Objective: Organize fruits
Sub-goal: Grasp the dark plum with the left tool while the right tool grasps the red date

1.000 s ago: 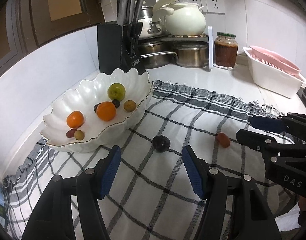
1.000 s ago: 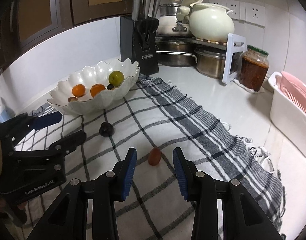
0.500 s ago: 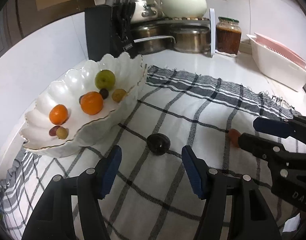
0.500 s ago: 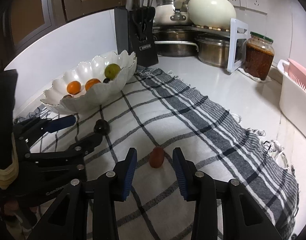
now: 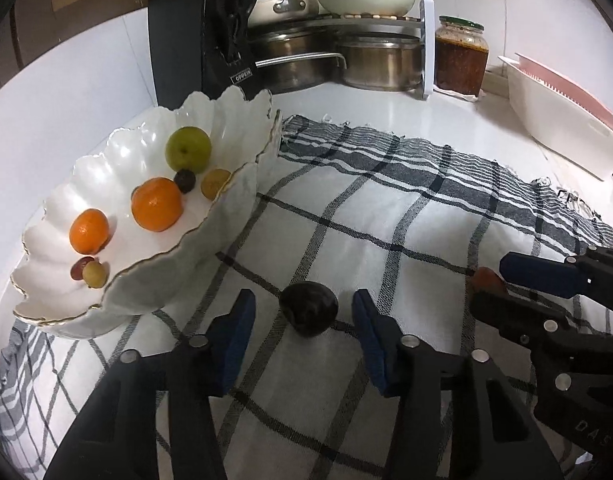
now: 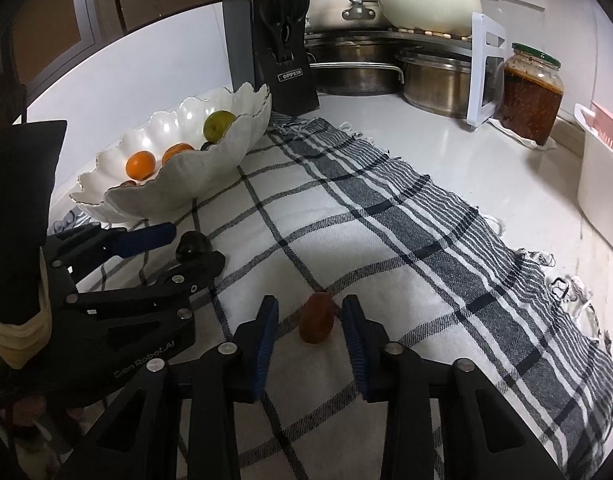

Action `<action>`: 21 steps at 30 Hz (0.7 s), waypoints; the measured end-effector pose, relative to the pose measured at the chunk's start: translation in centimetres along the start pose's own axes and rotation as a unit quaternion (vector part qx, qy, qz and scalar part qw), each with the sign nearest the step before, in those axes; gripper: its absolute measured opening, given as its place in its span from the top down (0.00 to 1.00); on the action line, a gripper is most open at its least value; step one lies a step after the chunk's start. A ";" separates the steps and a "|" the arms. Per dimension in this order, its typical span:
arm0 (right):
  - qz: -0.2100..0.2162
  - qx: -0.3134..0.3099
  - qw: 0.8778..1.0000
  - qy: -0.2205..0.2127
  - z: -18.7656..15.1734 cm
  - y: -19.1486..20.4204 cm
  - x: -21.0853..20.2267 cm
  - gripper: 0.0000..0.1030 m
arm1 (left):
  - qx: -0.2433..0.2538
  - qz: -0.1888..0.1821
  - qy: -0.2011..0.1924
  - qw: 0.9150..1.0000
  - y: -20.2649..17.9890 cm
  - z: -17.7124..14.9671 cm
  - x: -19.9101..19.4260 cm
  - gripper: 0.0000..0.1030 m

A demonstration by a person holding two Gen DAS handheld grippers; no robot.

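On the checked cloth (image 5: 386,208) the left gripper (image 5: 304,312) stood low over a dark plum (image 5: 308,309), its blue pads on either side of the fruit with a gap still showing at each flank; the jaws were closing, the plum between them but not yet pressed. To the right, the right gripper (image 6: 309,320) straddled a small reddish-brown fruit (image 6: 316,318) in the same way, jaws narrow and closing, the pads near the fruit yet apart from it. Both fruits lay on the cloth, well apart from each other.

At the far left edge of the cloth sat a white scalloped bowl (image 5: 154,292) holding two oranges (image 5: 157,209), a green fruit (image 5: 188,149), a small dark fruit and a few small yellowish and reddish ones. Behind the bowl stood a black knife block (image 6: 284,60). Farther right along the counter were steel pots (image 5: 380,60) under a rack, a jar of red paste (image 5: 461,58) and a white tub with a pink strainer (image 5: 566,120).
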State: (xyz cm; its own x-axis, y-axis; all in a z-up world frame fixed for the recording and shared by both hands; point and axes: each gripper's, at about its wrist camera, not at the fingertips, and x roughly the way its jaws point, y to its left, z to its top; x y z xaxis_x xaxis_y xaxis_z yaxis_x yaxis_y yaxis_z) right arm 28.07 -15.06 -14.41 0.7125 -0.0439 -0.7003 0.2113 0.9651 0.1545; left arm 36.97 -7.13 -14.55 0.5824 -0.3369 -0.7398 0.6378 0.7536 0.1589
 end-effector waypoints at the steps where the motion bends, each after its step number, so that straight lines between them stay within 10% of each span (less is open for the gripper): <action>1: -0.002 -0.001 1.000 -0.001 0.0 0.0 0.0 0.68 | -0.002 -0.001 0.002 1.000 0.0 0.0 0.1 0.56; 21: 0.007 -0.012 1.000 -0.005 0.1 0.3 -0.5 0.82 | -0.034 -0.016 -0.005 0.999 0.6 -0.6 -1.7 0.72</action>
State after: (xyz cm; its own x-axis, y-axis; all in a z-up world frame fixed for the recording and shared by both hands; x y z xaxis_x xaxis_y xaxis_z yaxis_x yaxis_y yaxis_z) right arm 27.84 -14.73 -13.97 0.7218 -0.0337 -0.6912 0.1856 0.9717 0.1464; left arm 36.08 -5.74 -13.62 0.5676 -0.3659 -0.7376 0.6197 0.7797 0.0901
